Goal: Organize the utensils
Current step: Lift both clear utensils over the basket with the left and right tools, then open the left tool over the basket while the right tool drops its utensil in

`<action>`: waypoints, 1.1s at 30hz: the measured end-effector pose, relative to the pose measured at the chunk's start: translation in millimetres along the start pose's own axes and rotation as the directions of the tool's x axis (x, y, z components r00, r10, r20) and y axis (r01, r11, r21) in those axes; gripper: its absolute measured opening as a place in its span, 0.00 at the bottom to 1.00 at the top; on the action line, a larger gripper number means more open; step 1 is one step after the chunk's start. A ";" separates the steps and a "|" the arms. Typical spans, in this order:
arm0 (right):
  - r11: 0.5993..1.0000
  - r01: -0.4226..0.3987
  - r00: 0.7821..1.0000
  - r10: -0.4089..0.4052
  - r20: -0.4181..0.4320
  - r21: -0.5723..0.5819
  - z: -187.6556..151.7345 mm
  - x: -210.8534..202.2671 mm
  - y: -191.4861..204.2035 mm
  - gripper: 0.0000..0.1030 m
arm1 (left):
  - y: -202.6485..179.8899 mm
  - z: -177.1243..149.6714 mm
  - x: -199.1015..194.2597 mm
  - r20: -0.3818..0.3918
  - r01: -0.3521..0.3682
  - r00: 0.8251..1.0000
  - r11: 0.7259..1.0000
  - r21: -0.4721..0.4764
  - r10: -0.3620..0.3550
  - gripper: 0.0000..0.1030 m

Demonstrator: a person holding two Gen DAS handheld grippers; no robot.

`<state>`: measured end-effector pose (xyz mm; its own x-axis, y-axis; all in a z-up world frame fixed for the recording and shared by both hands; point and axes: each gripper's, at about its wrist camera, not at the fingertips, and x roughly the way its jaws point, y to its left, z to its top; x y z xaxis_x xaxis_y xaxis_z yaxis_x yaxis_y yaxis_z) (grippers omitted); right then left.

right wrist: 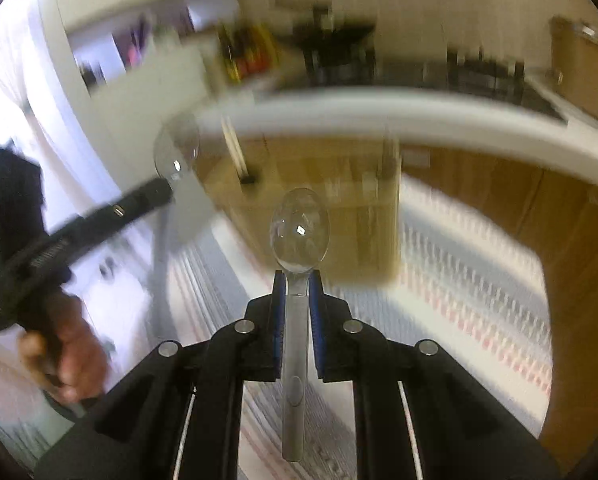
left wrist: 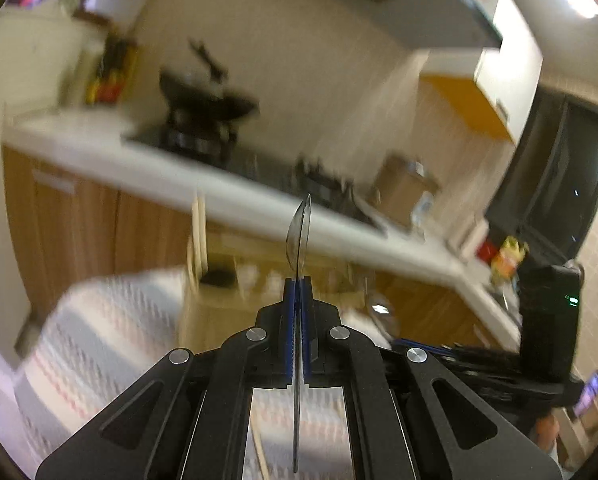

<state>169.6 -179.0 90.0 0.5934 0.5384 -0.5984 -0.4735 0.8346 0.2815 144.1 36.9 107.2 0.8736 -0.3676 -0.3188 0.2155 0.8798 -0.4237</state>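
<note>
The right fingers [right wrist: 298, 280] are closed on the neck of a clear spoon [right wrist: 300, 229], one blue pad on each side of the handle. Its long axis runs straight along the fingers: the bowl sticks out ahead of the tips, hollow face toward the camera, and the handle runs back between the fingers toward the wrist.

The left fingers [left wrist: 298, 286] are likewise pinched shut on a second spoon [left wrist: 299, 236], seen edge-on in the left view, its bowl ahead of the tips and its thin handle trailing back between the pads.

Ahead of both sets of tips, beyond the bowls, stands a wooden box [right wrist: 319, 184] on a striped cloth [right wrist: 459, 264] over the desk; it already holds upright chopsticks [right wrist: 235, 148]. The pictures are blurred, so its compartments cannot be told apart.

From the right fingers the box lies straight ahead and near, a little below the bowl. The left gripper [right wrist: 99, 216], seen from the right wrist, sits off to the left of the box. The right spoon looks the nearer, so I judge it goes in first, probably tipped handle-down.
</note>
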 end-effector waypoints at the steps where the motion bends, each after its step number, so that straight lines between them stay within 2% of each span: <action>1: 1.000 -0.003 0.999 0.002 0.051 0.008 8.7 -6.3 -0.7 0.09 | -1.8 10.9 -1.8 0.057 -0.004 0.998 1.000 0.006 0.003 0.00; 2: 1.000 0.003 0.994 -0.005 0.111 0.017 19.9 -9.2 -1.0 0.09 | -1.7 18.5 -2.3 0.098 -0.003 0.995 1.000 0.004 0.002 0.00; 3: 1.000 0.009 0.989 -0.012 0.146 0.024 28.0 -8.7 -3.0 0.09 | -0.6 27.2 -1.7 0.158 -0.005 0.987 1.000 0.001 0.004 0.00; 6: 0.997 -0.011 0.970 -0.008 0.243 0.076 50.3 0.5 -13.9 0.09 | -4.2 38.5 4.0 0.266 -0.040 0.963 0.999 0.008 0.037 0.00; 8: 0.995 -0.025 0.960 -0.004 0.280 0.100 59.4 7.4 -15.5 0.09 | -3.0 41.0 12.8 0.307 -0.068 0.950 0.998 0.010 0.061 0.00; 11: 0.995 0.013 0.934 -0.049 0.355 0.103 68.2 22.0 -14.6 0.09 | 4.6 42.4 26.3 0.365 -0.125 0.924 0.992 0.014 0.111 0.00; 13: 0.995 0.030 0.922 -0.063 0.381 0.091 69.3 33.5 -13.0 0.09 | 13.2 43.7 30.0 0.382 -0.131 0.916 0.991 0.002 0.120 0.01; 17: 0.995 0.077 0.904 -0.093 0.418 0.055 66.8 59.5 -8.8 0.09 | 27.7 39.8 50.2 0.358 -0.161 0.921 0.987 -0.004 0.151 0.01; 21: 0.988 0.150 0.881 -0.145 0.449 0.025 62.3 72.9 -5.6 0.09 | 38.8 28.7 59.2 0.362 -0.200 0.913 0.980 -0.004 0.188 0.01; 23: 0.985 0.170 0.884 -0.154 0.442 0.003 59.0 83.8 -4.4 0.09 | 43.8 23.9 63.4 0.358 -0.216 0.911 0.976 -0.010 0.205 0.01; 26: 0.984 0.178 0.887 -0.155 0.435 -0.012 53.2 92.8 -4.3 0.10 | 49.4 15.0 70.3 0.334 -0.227 0.917 0.974 -0.013 0.218 0.01; 32: 0.985 0.171 0.893 -0.149 0.424 -0.014 44.1 96.1 -7.4 0.10 | 49.5 7.4 62.5 0.309 -0.214 0.930 0.977 0.010 0.201 0.02; 33: 0.985 0.171 0.893 -0.150 0.424 -0.011 42.5 93.5 -7.6 0.10 | 48.3 6.8 58.8 0.311 -0.215 0.929 0.977 0.017 0.199 0.07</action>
<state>256.4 -130.0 63.8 0.8771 0.4049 -0.2584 -0.3725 0.9130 0.1664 208.8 59.8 73.7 0.9904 -0.0728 -0.1174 0.0301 0.9431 -0.3311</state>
